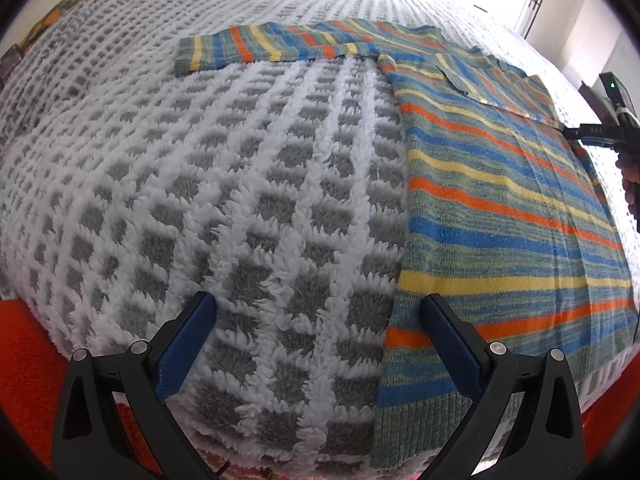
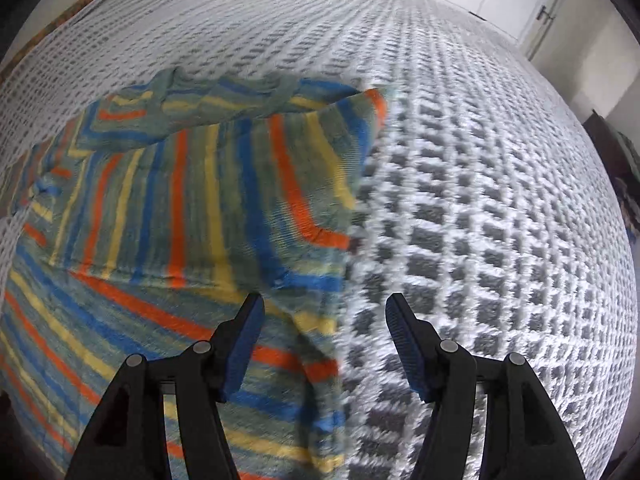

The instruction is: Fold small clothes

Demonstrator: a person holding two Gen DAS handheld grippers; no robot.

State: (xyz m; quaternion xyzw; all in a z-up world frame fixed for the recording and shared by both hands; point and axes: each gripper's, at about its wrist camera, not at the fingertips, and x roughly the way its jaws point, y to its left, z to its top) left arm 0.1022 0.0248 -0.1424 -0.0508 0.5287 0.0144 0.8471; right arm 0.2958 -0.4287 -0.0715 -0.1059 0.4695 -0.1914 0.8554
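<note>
The left gripper [image 1: 316, 308] is spread wide w/ nothing between its blue pads; its right finger [image 1: 452, 344] sits over the bottom corner of the sweater [image 1: 500, 200], the left finger over bare blanket [image 1: 200, 184]. The right gripper [image 2: 324, 312] is also open, approx. half-wide, empty, straddling the sweater's right side edge: one finger over the knit, the other over the blanket. Can't tell if either touches the fabric.

The sweater [image 2: 168, 208] is a small knit, striped in orange, blue and yellow on a mottled grey-green ground, w/ a ribbed grey-green hem at the near end in the left wrist view. It lies flat on the blanket, body running away from the left gripper. One sleeve [image 1: 260, 46] stretches straight out to the side at the far end. The other sleeve [image 2: 224, 184] is folded in across the chest, its stripes crossing the body's at an angle; right wrist view is blurred there.

The blanket is fluffy, white grid over grey squares, covering a bed. Red floor [image 1: 28, 344] shows below the near edge. The other gripper's black body [image 1: 608, 128] shows at the right edge of the left wrist view, just beside the sweater.
</note>
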